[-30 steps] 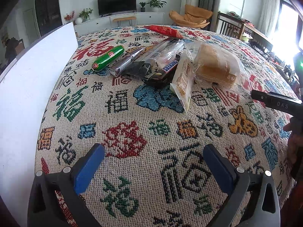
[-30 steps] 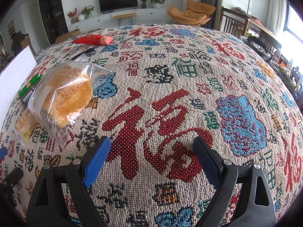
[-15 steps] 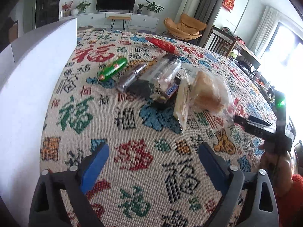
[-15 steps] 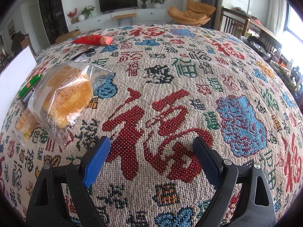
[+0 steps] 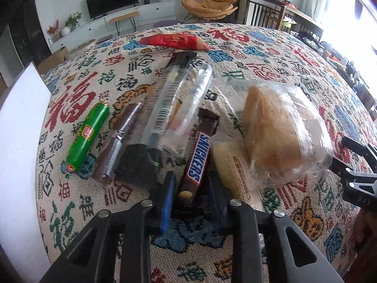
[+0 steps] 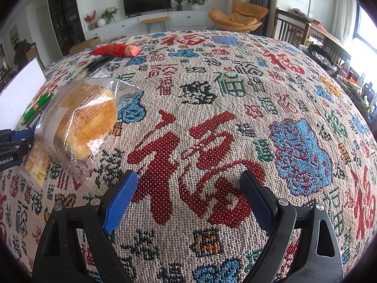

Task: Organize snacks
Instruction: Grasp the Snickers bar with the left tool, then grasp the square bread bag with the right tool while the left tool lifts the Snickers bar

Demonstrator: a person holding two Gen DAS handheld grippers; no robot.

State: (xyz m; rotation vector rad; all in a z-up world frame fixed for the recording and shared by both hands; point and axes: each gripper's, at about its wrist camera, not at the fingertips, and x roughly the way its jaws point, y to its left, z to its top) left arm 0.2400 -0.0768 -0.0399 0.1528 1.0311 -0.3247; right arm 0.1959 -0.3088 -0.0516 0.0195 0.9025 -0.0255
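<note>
A pile of snacks lies on the patterned tablecloth [image 5: 259, 54]. My left gripper [image 5: 190, 184] is shut on the near end of a Snickers bar [image 5: 198, 155], a blue pad on either side of it. Around the bar lie a green sausage [image 5: 87, 134], a brown foil bar [image 5: 120, 141], a long clear packet [image 5: 174, 103], a yellow wafer pack [image 5: 233, 169] and bagged bread [image 5: 275, 127]. A red packet [image 5: 174, 41] lies farther back. My right gripper [image 6: 188, 195] hovers open over bare cloth, right of the bagged bread [image 6: 87, 115].
A white board [image 5: 18, 153] stands along the table's left edge. The right gripper's body [image 5: 353, 176] sits at the right edge of the left wrist view. Chairs, a TV cabinet and a window lie beyond the table.
My left gripper has moved forward up to the snack pile and closed its jaws on the Snickers bar. The right gripper has stayed where it was, open.
</note>
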